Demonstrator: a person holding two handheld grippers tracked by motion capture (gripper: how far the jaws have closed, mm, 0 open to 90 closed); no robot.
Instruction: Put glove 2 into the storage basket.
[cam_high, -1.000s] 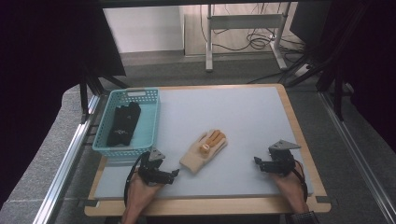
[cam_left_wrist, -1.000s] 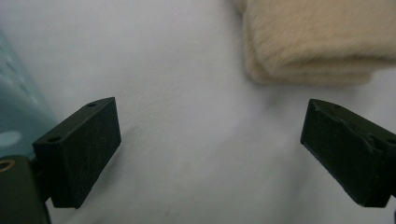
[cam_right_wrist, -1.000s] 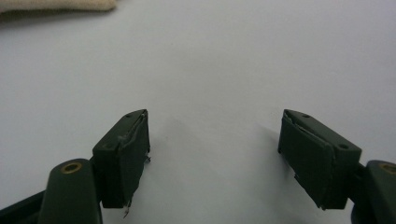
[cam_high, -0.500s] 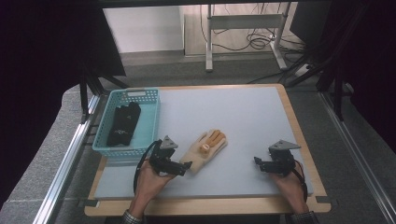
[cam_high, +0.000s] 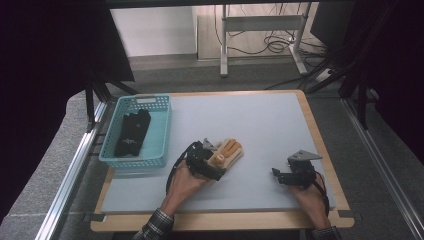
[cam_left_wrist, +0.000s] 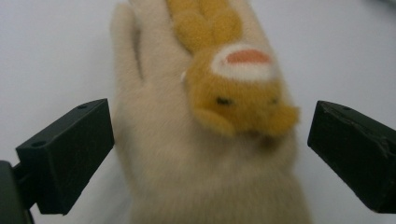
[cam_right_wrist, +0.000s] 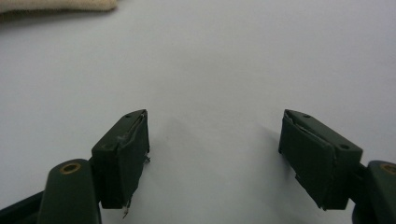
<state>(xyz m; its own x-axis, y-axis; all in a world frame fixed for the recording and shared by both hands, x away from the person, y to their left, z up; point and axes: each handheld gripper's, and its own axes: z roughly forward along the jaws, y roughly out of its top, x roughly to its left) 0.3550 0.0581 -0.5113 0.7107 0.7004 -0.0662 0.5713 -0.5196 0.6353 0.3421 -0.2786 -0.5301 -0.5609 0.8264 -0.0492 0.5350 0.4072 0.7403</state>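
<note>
High view: flat pale grey bench (cam_high: 260, 125) with a light wood rim. A cream fleece glove (cam_high: 227, 152) with an orange-tan plush patch lies near the middle, fingers pointing away from the person. The left tongs (cam_high: 216, 167), black and angular, sit at the glove's cuff end. Their jaws have just been opening. The right tongs (cam_high: 276, 175) rest on bare bench, well apart from the glove, grey three-cornered plate on top. A teal plastic lattice basket (cam_high: 162, 125) stands at the bench's left edge and holds a dark folded fabric item (cam_high: 131, 132).

Left gripper view: the glove (cam_left_wrist: 187, 154) looks fuzzy and soft, with a plush animal face in tan fur, a white oval and an orange spot. The left tongs (cam_left_wrist: 205, 144) are spread wide, blocky black jaws on either side of the cuff, not pressing it.

Right gripper view: the right tongs (cam_right_wrist: 215, 154) are spread, matte dark jaws with worn edges, over smooth bare bench. The glove's cream edge (cam_right_wrist: 60, 4) shows at the top left.
</note>
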